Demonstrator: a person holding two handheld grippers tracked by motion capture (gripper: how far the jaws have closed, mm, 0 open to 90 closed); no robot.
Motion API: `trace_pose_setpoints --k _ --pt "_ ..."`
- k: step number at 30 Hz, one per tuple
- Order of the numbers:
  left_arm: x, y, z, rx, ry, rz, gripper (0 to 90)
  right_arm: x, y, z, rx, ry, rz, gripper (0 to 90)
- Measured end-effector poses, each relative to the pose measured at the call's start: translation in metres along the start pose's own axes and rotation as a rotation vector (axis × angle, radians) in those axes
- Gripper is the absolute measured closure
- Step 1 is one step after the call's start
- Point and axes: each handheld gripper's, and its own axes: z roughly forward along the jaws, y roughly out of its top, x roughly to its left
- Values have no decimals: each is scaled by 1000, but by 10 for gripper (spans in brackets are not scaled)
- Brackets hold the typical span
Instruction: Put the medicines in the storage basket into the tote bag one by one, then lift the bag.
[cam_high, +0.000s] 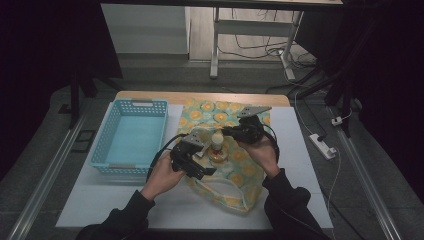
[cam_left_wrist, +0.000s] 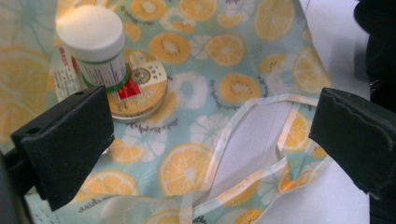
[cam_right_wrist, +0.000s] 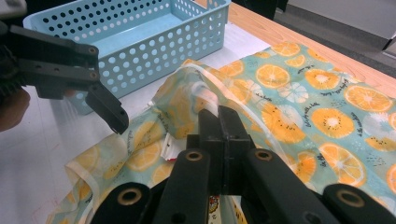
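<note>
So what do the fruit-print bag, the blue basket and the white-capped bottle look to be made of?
Bag: thin, soft fabric or coated cloth with a matte orange-slice print; it creases and drapes.
Basket: rigid moulded plastic, light blue, walls pierced with round holes.
Bottle: apparently plastic, with a smooth white cap and a paper-like label.

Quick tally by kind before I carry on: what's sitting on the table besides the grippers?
Baskets, light blue: 1, the perforated basket
Fabric bags, orange-slice print: 1, the bag
Bottles, white cap: 1, the bottle
Round tins: 1, the tin, under the bottle
Total: 4
</note>
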Motion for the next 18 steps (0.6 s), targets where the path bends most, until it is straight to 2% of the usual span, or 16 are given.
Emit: trace_pose_setpoints --k 6,10,15,18 --pt "0 -6 14 51 -14 -13 0 0 0 0 1 1 0 900" --pt "0 -10 25 62 -15 -16 0 0 0 -1 -2 0 0 900" --pt "2 -17 38 89 -3 10 0 0 0 0 0 1 -6 900" --pt "2 -22 46 104 19 30 0 1 0 0 2 0 -4 900"
